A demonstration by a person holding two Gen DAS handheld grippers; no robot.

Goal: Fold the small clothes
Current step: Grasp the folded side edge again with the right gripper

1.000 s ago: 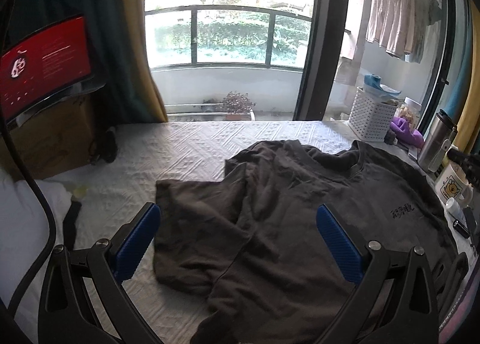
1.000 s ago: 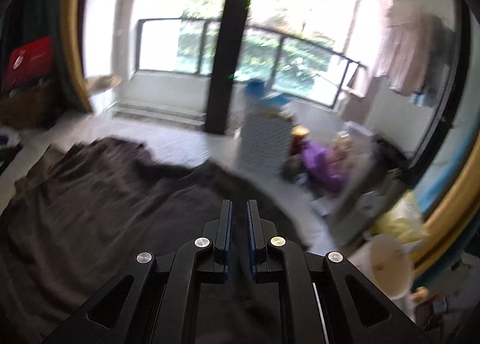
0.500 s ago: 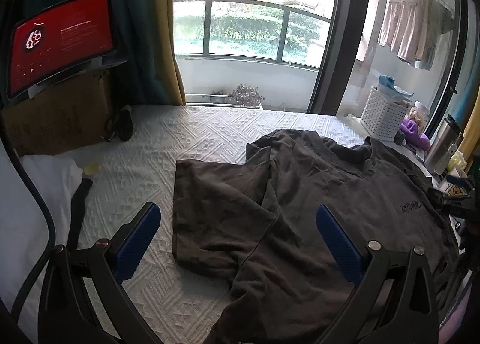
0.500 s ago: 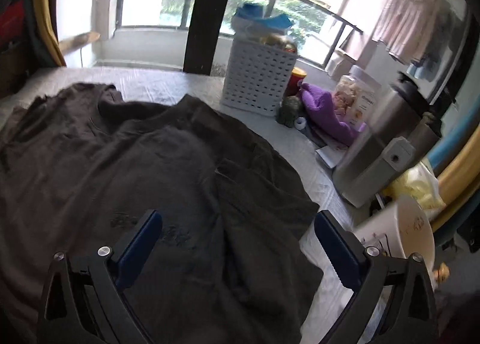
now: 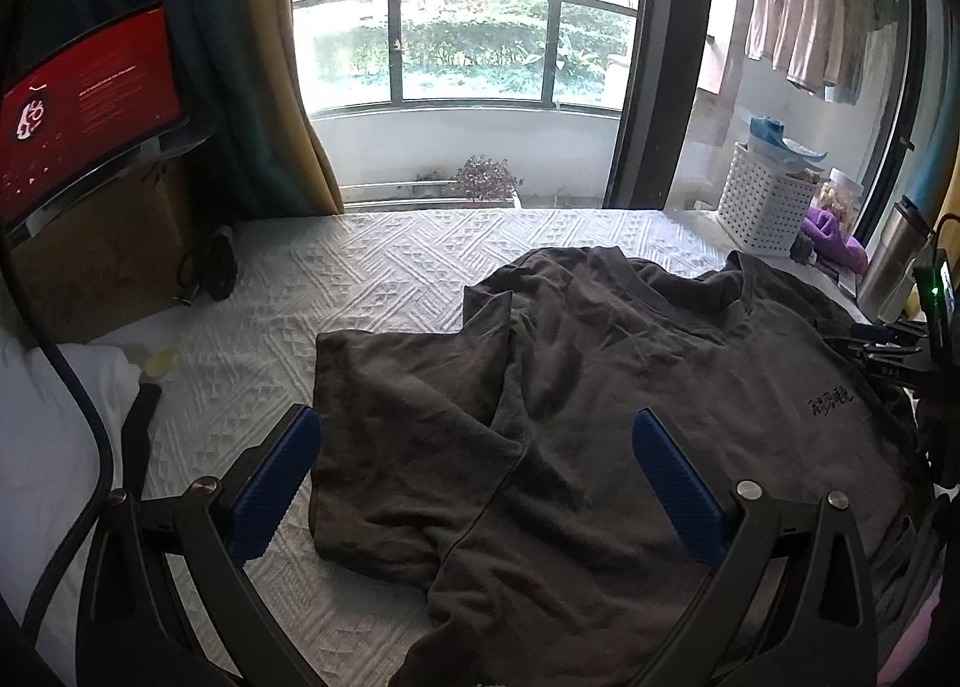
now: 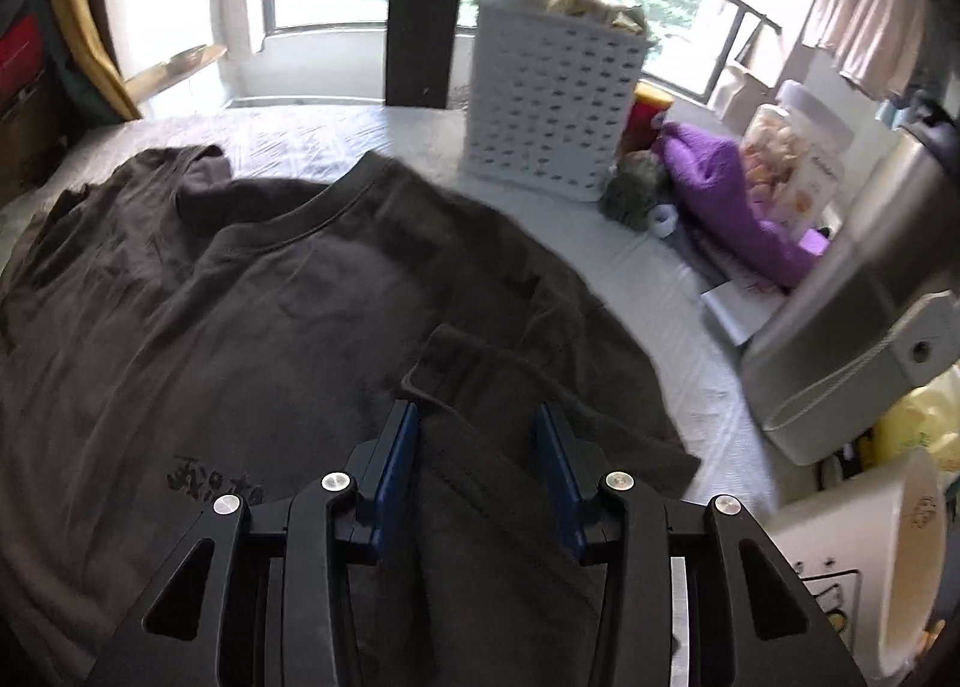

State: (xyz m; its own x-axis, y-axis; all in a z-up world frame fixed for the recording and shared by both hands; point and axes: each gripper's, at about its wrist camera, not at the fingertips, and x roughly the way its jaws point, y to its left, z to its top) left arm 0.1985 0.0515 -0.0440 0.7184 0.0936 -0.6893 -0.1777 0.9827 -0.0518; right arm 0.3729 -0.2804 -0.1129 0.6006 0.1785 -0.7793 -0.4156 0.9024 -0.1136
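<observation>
A dark grey T-shirt [image 5: 660, 375] with a small chest print lies face up on the white textured bedspread [image 5: 390, 279]. Its left sleeve [image 5: 408, 387] is spread out flat. My left gripper [image 5: 474, 423] hovers wide open over that sleeve and the shirt's side, gripping nothing. In the right wrist view the T-shirt [image 6: 240, 297] fills the left, with its right sleeve [image 6: 480, 363] folded in over the body. My right gripper [image 6: 477, 411] sits low over this sleeve. Its jaws are closing with sleeve cloth between the blue pads, which do not visibly pinch it.
A white perforated basket [image 6: 552, 105] stands past the shirt's collar, with purple cloth [image 6: 732, 207], a jar and a steel flask [image 5: 894, 261] beside it. A white mug [image 6: 870, 537] is near right. A red monitor [image 5: 84, 111] on a cardboard box [image 5: 102, 267] stands far left.
My right gripper went from shut to wide open, then narrowed, while dropping towards the shirt's right sleeve. The left gripper stayed open over the left sleeve.
</observation>
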